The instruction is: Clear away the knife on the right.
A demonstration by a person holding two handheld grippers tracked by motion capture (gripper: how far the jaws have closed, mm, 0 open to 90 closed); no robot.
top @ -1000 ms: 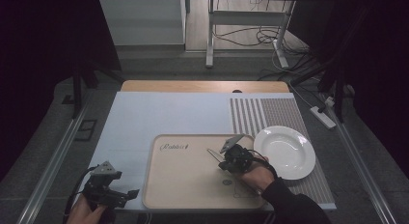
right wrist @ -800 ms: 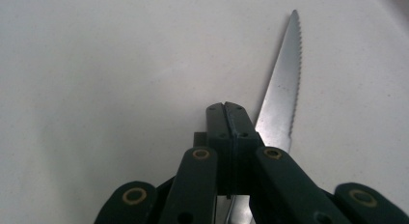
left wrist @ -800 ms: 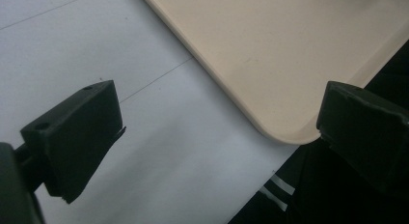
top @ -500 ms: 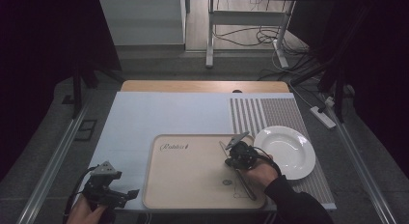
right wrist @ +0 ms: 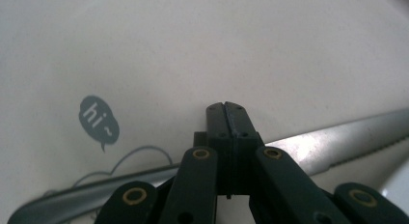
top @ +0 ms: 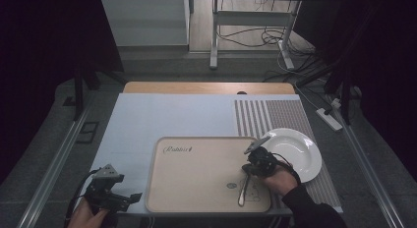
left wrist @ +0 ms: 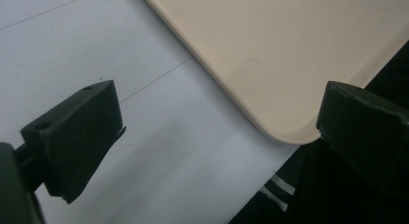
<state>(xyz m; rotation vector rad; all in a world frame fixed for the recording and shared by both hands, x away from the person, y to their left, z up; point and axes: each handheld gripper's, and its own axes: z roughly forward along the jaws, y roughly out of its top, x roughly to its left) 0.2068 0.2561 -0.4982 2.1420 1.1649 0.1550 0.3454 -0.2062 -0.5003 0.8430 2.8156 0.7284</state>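
Right tongs [top: 247,170] clamped mid-length on serrated table knife [right wrist: 337,144], thin, stiff, slippery steel, at tray's [top: 196,188] four o'clock; left tongs [top: 129,197] wide, empty.

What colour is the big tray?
The tray is pale beige with small dark print, clearest in the high view.

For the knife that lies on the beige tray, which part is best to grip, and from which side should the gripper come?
Probably grip the knife at the plain handle end nearest the person, not the serrated blade. It lies flat on the tray, lengthwise toward the person, so come from straight above with the jaws across its narrow width. The right gripper is shut directly over it, but whether it holds the knife I cannot tell.
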